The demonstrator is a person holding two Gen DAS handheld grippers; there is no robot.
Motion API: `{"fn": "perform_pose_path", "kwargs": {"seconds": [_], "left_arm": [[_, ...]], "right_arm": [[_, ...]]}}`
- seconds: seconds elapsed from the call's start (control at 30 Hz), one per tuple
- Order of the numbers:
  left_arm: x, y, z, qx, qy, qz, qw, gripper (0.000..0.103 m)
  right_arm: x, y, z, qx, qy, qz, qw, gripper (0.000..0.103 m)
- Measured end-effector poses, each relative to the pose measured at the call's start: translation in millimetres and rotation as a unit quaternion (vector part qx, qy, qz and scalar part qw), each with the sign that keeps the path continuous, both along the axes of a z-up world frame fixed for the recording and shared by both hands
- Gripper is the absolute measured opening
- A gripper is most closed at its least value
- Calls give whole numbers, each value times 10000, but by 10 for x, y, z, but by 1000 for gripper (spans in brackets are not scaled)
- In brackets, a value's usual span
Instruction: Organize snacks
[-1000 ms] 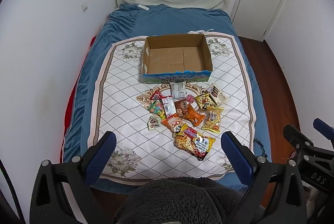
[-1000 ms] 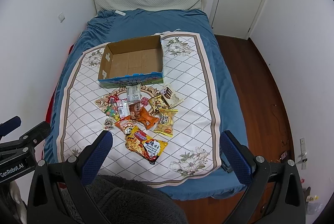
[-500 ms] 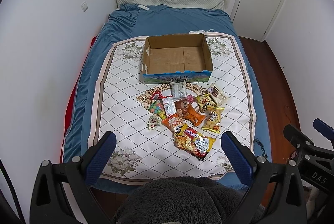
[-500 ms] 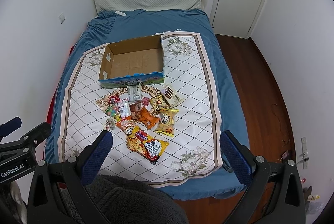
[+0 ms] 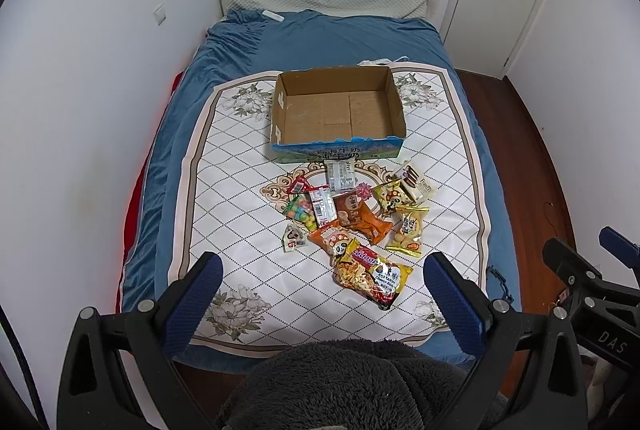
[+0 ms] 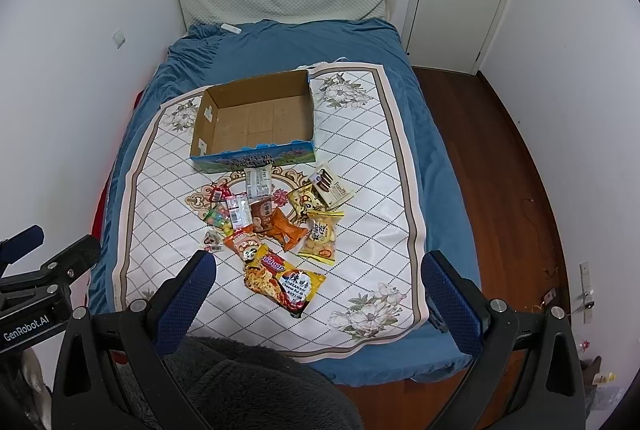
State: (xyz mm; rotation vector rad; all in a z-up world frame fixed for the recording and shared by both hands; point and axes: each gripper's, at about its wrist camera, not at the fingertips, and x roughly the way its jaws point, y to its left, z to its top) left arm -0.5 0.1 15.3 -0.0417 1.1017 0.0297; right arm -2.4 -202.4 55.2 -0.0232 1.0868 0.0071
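Both claws, left (image 5: 320, 290) and right (image 6: 316, 286), hang wide open and empty above the bed's foot; the snacks (image 5: 352, 218) lie scattered ahead on the quilt (image 5: 224, 197), the cardboard box (image 5: 338, 145) just beyond.

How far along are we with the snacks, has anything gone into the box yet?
Nothing looks done: the cardboard box shows only its bare floor. Nothing is in hand either; the left gripper and right gripper both hang open above the near edge of the bed. All the snacks are left, heaped on the quilted mat, from the noodle packet nearest to the white sachet by the box.
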Motion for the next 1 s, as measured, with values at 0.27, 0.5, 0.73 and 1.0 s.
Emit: {"fn": "perform_pose_path", "kwargs": {"seconds": [0.27,0.5,0.73,1.0], "left_arm": [[1,-23,5,17,-1,-13,10000,103],[5,-20,12,31,-39,-1,10000,103],[-19,-25,25,25,-55,11,10000,103],[1,-11,11,8,-22,34,10000,103]], "right_arm": [[12,-3,10,46,-2,-2,10000,103],[-2,-14,2,62,-37,10,10000,103],[-6,-19,0,89,-66,-6,9999,103],[8,-47,-29,173,-10,-28,9998,103]]}}
